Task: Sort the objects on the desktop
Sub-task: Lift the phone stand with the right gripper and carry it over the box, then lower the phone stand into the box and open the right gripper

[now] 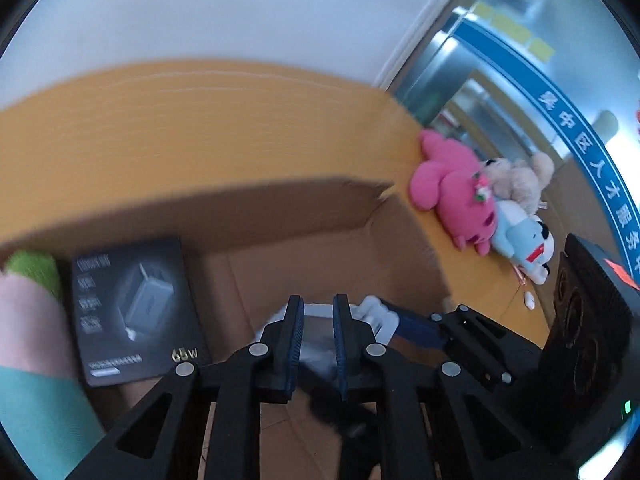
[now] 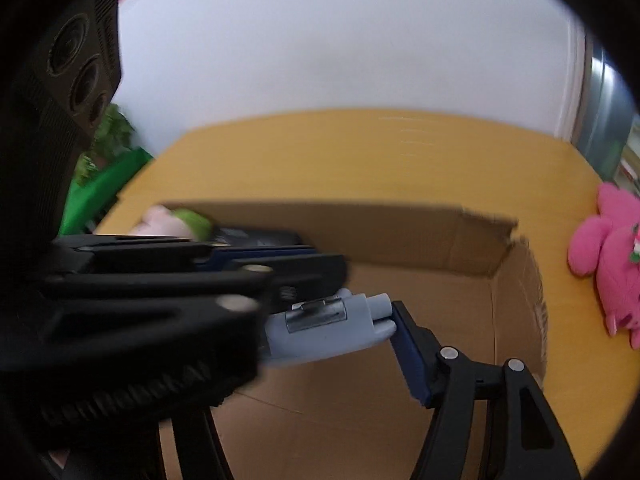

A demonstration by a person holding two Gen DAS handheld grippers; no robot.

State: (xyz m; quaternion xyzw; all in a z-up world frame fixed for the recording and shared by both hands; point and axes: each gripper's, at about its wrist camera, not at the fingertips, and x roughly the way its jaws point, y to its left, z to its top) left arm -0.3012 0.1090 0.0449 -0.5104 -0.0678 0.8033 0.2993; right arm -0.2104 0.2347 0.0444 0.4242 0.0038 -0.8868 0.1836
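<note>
An open cardboard box (image 1: 400,232) (image 2: 516,280) stands on a yellow table (image 1: 200,120) (image 2: 360,152). My left gripper (image 1: 316,344) (image 2: 328,280) hovers over the box, shut on a white-grey stapler-like tool (image 1: 376,316) (image 2: 332,332) with a metal clip. My right gripper's one visible finger (image 2: 408,352) (image 1: 412,328) touches the tool's tip; its other finger is hidden behind the left gripper. A black 65W charger box (image 1: 132,308) leans inside the cardboard box at left.
Pink (image 1: 452,192) (image 2: 608,256), beige (image 1: 516,180) and light-blue (image 1: 524,244) plush toys lie on the table right of the box. A pink-and-green plush (image 1: 28,300) (image 2: 176,220) sits at the box's left end. A green plant (image 2: 108,148) stands far left.
</note>
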